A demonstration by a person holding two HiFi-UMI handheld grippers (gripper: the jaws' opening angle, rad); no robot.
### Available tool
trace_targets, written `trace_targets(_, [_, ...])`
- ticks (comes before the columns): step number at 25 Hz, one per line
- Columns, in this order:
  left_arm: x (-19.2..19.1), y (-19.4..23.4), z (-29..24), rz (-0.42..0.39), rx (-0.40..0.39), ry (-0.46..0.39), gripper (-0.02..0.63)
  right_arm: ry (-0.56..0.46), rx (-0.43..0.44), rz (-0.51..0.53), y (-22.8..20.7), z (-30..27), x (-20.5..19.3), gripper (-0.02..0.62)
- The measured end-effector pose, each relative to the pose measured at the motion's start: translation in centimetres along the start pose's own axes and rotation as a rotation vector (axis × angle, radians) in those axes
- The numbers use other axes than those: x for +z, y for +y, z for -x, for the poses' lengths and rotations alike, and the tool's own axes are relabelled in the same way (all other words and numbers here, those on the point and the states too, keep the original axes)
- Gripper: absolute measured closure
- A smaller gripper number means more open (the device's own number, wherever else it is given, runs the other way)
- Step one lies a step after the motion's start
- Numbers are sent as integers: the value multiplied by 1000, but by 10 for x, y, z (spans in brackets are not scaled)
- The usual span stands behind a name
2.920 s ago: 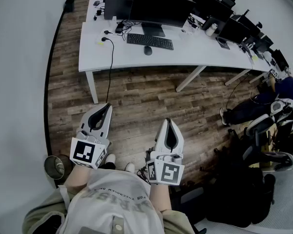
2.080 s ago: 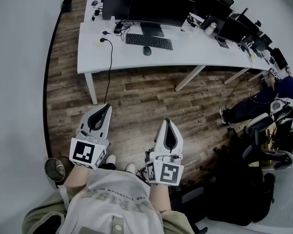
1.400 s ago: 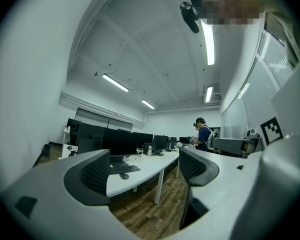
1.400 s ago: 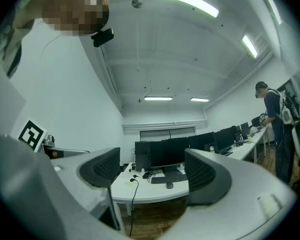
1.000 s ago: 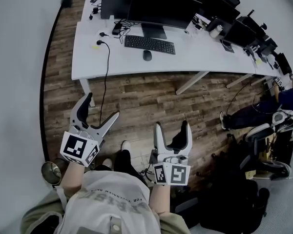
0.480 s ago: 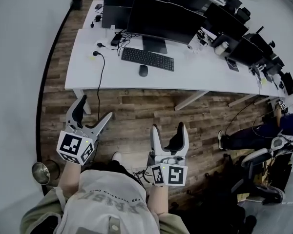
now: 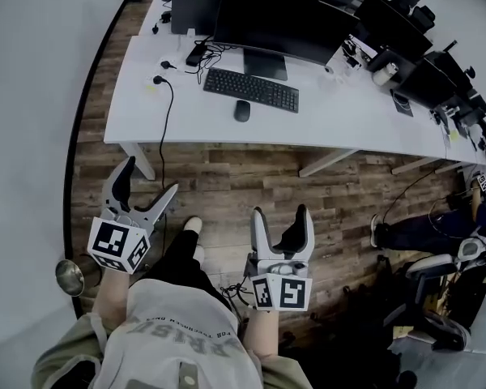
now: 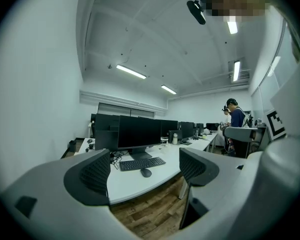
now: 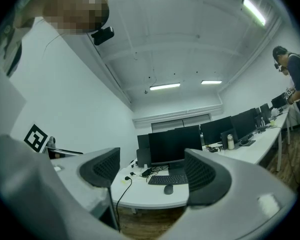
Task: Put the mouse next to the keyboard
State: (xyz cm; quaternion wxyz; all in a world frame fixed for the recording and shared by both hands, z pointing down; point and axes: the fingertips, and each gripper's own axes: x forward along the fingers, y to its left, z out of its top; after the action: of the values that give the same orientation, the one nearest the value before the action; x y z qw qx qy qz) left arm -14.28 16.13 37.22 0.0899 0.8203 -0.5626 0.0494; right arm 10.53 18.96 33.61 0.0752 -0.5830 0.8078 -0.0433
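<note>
Nearest: left tool [image 7: 146,183] and right tool [image 7: 281,213] held low in front of the body, over the wooden floor [image 7: 251,173]. Each one's own view shows its jaws spread wide with nothing between the pads, only the room beyond. Both empty.

Middle: a stretch of bare floor separates the tools from the table [image 7: 186,116]. No contact with anything yet; well out of reach.

On the table: mouse [image 7: 242,110] lies on the near side of the keyboard [image 7: 251,90], roughly level with its middle, close to it but apart. A cable [image 7: 164,136] hangs over the left front edge, clear of the mouse. Behind the keyboard stands a dark monitor [image 7: 275,27].

Judgement: step in hand is the approach; the grasp is not begun. Next move calls for closing the gap to the table, bringing one open tool down over the mouse (the right looks better lined up in its own view), jaws astride its sides, closing, then setting it down beside an end of the keyboard
</note>
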Motion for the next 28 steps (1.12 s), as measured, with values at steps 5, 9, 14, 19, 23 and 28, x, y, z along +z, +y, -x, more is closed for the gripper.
trace_targets(5, [-4,9,-31,6,-12,15,192,19,-20,-5,-14,-20,-9,201])
trace_targets(9, [1,19,-66,19,-24,3,192,23,-32,10,-25,-46,-8,201])
trace_targets(14, [21,41,-114,23,-35,-24,192,15,-24,16,-32,-101,-4,201])
trace_targets(19, [42,66,-155,15,-42,-52,192,6,-27,14,-39,-151,1,201])
trace_targets(23, [47,79,-184,12,-59,-53,192,-3,-43,3,-45,-179,-1,201])
trace_targets(28, [47,82,-214,10,-83,-34,192,4,-77,-25,-63,-201,-7,201])
